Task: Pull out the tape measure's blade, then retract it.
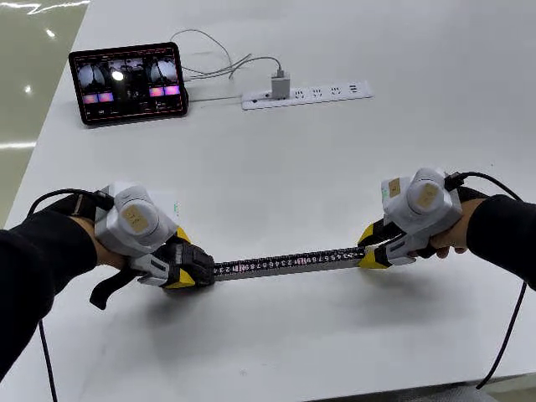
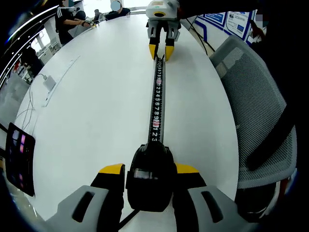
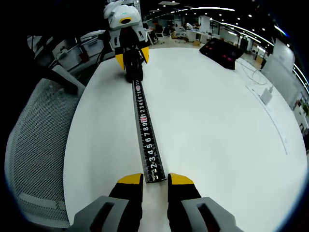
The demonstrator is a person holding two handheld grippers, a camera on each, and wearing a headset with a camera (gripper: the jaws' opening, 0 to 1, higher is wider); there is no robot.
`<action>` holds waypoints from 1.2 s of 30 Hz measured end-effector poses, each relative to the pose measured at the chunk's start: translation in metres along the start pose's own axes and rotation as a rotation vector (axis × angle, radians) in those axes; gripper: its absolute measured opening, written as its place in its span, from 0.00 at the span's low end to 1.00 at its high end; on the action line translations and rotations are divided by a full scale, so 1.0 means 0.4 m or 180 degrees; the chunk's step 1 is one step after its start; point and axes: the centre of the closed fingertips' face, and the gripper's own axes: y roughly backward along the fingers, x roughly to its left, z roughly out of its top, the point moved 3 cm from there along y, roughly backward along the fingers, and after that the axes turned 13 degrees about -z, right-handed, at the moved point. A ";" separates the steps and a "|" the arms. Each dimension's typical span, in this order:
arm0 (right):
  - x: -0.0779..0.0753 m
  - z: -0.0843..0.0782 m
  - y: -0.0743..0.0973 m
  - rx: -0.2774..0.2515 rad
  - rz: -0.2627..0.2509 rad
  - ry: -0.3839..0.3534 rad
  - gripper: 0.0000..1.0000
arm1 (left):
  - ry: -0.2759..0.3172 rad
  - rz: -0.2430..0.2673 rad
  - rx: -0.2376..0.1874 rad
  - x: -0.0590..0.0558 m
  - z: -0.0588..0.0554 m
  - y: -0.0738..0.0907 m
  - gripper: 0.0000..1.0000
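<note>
In the head view a person's two black-sleeved arms reach in from the lower corners over a white worktable (image 1: pixel 352 159). At lower left, the left gripper (image 1: pixel 184 258), grey with yellow-tipped jaws, is clamped on the black tape measure case (image 1: pixel 194 263), which sits on the table. From the case a dark blade with pale numerals (image 1: pixel 289 262) lies flat, running right across the lower middle of the frame. Its far end sits at the right gripper (image 1: pixel 368 247), whose jaws close in on the blade's end from either side.

The left gripper view has the case (image 2: pixel 149 181) wedged between the jaws at bottom centre and the blade (image 2: pixel 157 101) running straight up to the right gripper (image 2: pixel 161 50). A grey mesh chair (image 2: pixel 251 96) stands at right.

In the head view a black tablet (image 1: pixel 128 82) with a lit screen lies at upper left, with a white power strip (image 1: pixel 306 94) to its right.
</note>
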 end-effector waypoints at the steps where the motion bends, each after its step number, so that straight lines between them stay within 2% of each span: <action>1: 0.001 0.002 0.003 0.0000 -0.0006 0.0008 0.16 | 0.0017 0.0007 -0.0011 0.002 0.000 0.004 0.35; 6: 0.000 0.006 0.010 0.0003 -0.0040 0.0028 0.18 | 0.0128 0.0034 -0.0089 0.009 -0.002 0.018 0.39; 9: 0.000 0.008 0.014 0.0020 -0.0071 -0.0084 0.21 | 0.0269 0.0076 -0.0166 0.015 -0.004 0.028 0.43; 16: -0.002 -0.004 0.029 0.0013 -0.0148 -0.0320 0.26 | 0.0447 0.0178 -0.0360 0.019 -0.001 0.050 0.49; 19: -0.011 -0.014 0.044 -0.0047 -0.0257 -0.0491 0.27 | 0.0552 0.0236 -0.0506 0.012 0.004 0.060 0.50; 21: -0.014 -0.020 0.054 -0.0082 -0.0322 -0.0552 0.28 | 0.0591 0.0251 -0.0543 0.007 0.000 0.063 0.52; 23: -0.018 -0.022 0.068 -0.0160 -0.0411 -0.0602 0.29 | 0.0667 0.0186 -0.0595 -0.007 -0.004 0.061 0.56; 27: -0.014 -0.030 0.095 -0.0232 -0.0473 -0.0735 0.32 | 0.0762 0.0252 -0.0621 -0.011 -0.020 0.059 0.59; 31: -0.001 -0.041 0.116 -0.0270 -0.0513 -0.0847 0.35 | 0.0905 0.0329 -0.0703 -0.011 -0.027 0.061 0.64; 36: 0.018 -0.067 0.134 -0.0266 -0.0606 -0.0913 0.36 | 0.0995 0.0397 -0.0760 -0.018 -0.037 0.062 0.65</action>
